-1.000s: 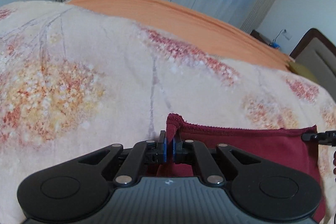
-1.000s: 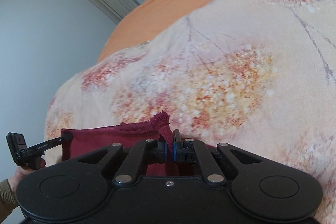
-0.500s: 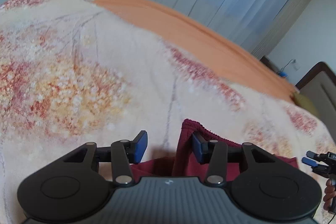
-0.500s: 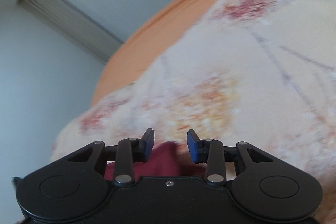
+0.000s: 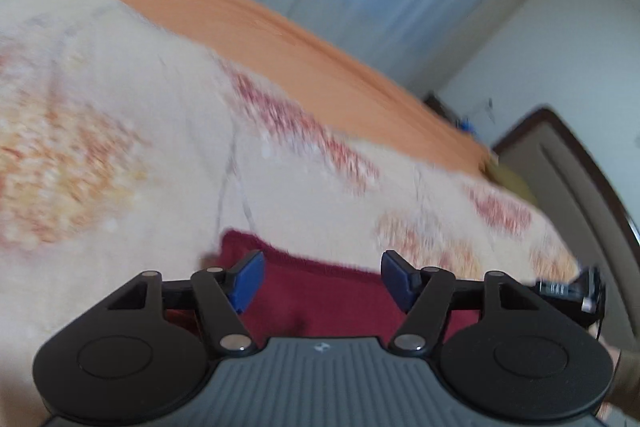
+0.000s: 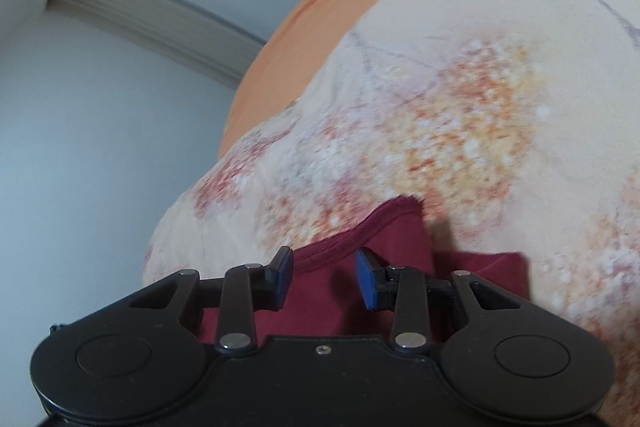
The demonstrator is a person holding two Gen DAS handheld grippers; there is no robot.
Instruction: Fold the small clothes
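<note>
Bed [image 5: 360, 75] fills most of both wrist views. Orange sheet [image 6: 304, 27] along far edge, under cream blanket with red-orange floral print [image 5: 120, 131]. Maroon garment [image 5: 320, 299] lies flat on blanket, bottom centre of frame (hemmed edge [image 6: 360, 231] visible in right wrist view, corner slightly raised).

Maroon garment [image 5: 320, 295] under opening jaws

Maroon garment [image 5: 320, 291] mostly hidden (behind claw bodies).
</note>
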